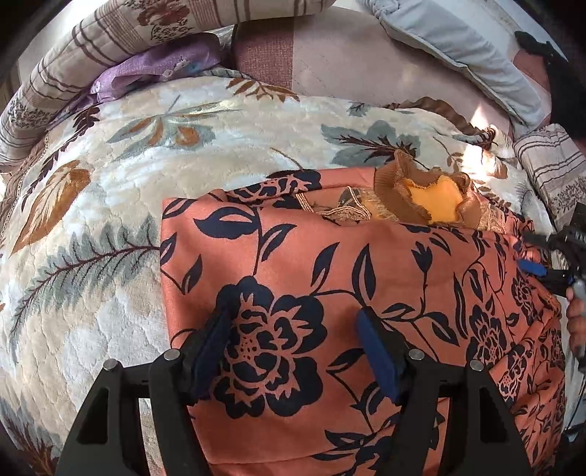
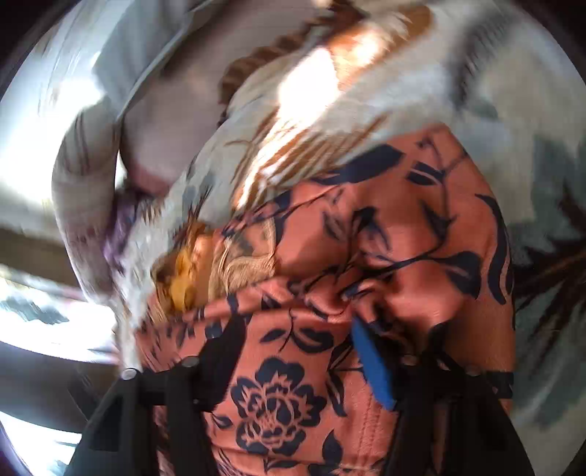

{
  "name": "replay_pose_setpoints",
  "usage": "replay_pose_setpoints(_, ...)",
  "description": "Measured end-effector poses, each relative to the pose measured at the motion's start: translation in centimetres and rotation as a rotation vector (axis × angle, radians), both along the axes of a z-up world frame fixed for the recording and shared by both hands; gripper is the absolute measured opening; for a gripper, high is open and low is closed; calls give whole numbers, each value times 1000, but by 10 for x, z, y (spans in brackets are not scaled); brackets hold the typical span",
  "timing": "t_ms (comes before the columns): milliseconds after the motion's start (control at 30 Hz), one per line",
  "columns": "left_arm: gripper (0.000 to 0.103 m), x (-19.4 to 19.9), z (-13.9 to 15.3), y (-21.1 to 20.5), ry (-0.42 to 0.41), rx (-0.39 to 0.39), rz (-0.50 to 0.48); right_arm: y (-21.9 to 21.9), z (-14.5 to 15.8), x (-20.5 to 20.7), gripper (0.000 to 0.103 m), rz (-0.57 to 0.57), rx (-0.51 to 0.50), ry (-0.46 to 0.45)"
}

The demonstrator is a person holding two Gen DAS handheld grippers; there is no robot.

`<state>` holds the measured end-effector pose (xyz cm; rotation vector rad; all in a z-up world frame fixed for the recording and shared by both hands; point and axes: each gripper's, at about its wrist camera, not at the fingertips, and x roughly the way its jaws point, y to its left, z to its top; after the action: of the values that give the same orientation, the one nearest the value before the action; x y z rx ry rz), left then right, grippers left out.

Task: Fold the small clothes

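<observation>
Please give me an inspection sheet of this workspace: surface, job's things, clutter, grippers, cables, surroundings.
Surface: cream leaf-print blanket spread over a bed.
Job's things: orange floral garment lying partly folded, its brown collar with yellow lining showing at the far edge.
Clutter: purple cloth bunched at the blanket's far side.
Grippers: left gripper open above the garment; right gripper open over a bunched fold, view blurred.
Cables: nothing seen.
Surroundings: striped floral pillow, grey cushion, pink sheet.
</observation>
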<state>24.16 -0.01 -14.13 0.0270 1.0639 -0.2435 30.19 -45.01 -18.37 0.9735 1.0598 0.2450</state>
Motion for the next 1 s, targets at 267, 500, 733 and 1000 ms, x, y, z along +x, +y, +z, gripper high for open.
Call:
replay_pose_setpoints(267, 73, -4, -1, -1, -16, 11, -18, -33, -18, -7, 28, -133, 186, -20)
replay_pose_setpoints(500, 73, -15, 19, 14, -14, -13, 48, -41, -8, -24, 36, -157, 104, -51)
replay_pose_setpoints(733, 73, -26, 33, 31, -7, -54, 151, -32, 52, -47, 76, -157, 59, -165)
replay_pose_setpoints(1000, 73, -37, 40, 34, -10, -50, 170, -37, 11, -79, 76, -118, 138, -86)
